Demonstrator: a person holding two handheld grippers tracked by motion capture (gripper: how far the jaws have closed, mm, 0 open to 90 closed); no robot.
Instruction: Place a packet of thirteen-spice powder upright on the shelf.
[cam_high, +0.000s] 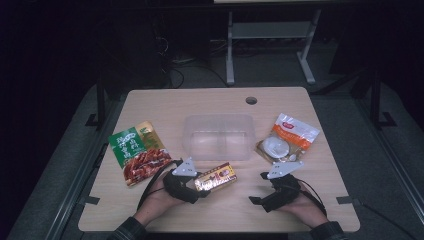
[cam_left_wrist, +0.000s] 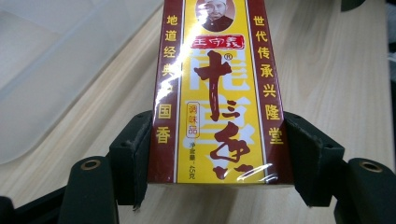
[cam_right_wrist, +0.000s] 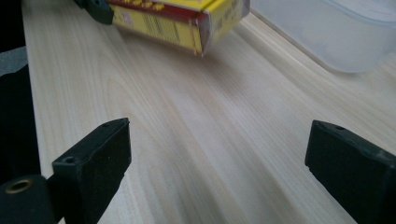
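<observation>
one seasoning box (cam_left_wrist: 219, 93) clamped in left gripper (cam_left_wrist: 215, 158), two pouches, one clear tub (cam_high: 218, 136)

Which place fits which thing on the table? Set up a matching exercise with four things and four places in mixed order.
Things:
1. spice box
2. clear tub
3. green sachet
4. white pouch

Places:
A. table's middle
B. table's right side
C. between the left gripper's jaws
D. table's left side

Pairs: 1-C, 2-A, 3-D, 4-B
</observation>
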